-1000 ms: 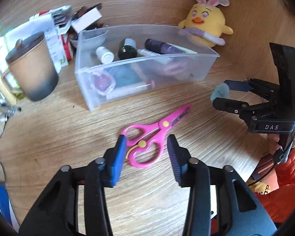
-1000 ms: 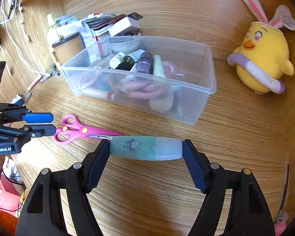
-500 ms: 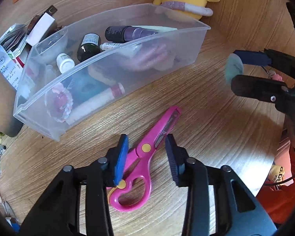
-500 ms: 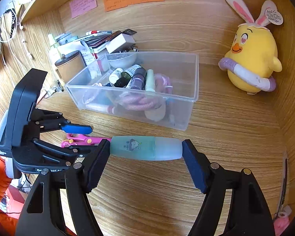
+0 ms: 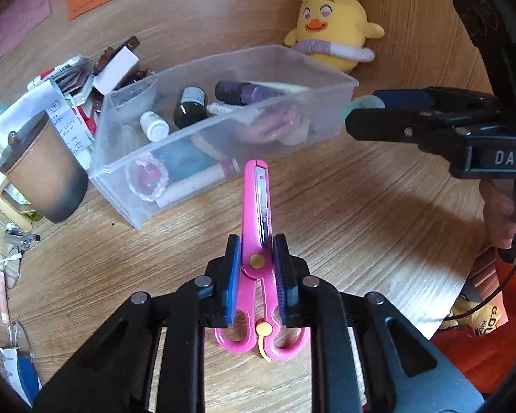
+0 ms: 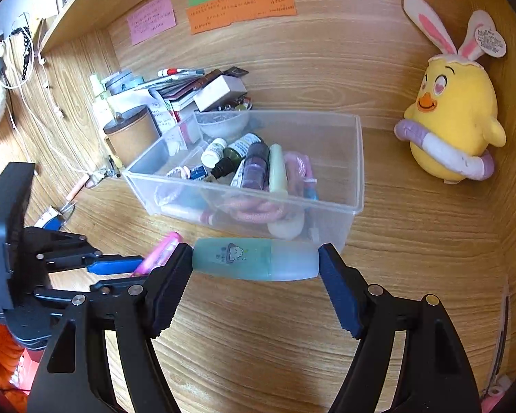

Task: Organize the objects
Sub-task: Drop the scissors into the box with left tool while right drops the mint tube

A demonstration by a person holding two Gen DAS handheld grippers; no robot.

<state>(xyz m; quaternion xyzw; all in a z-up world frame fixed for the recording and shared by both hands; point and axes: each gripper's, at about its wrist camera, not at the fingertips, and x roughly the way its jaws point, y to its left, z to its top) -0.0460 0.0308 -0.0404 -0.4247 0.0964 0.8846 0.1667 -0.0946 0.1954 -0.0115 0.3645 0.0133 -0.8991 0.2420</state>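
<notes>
Pink scissors (image 5: 256, 237), loose a second ago, are now being clamped by the left tongs (image 5: 256, 268); right tongs (image 6: 254, 265) are still gripping the teal bottle (image 6: 254, 258), both bound for the clear bin (image 5: 333, 79).

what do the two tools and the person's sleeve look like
Both tools, left and right, are black angular linkage frames with silver pivot screws and ribbed blue finger pads. The right one carries white "DAS" lettering and a black cable. The sleeve is orange.

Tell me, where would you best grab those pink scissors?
At the pivot, as the left hand-held gripper does: the pink scissors are narrowest there, just ahead of the bulky handle loops. Come from the handle end, fingers either side, closed blades pointing away.
</notes>
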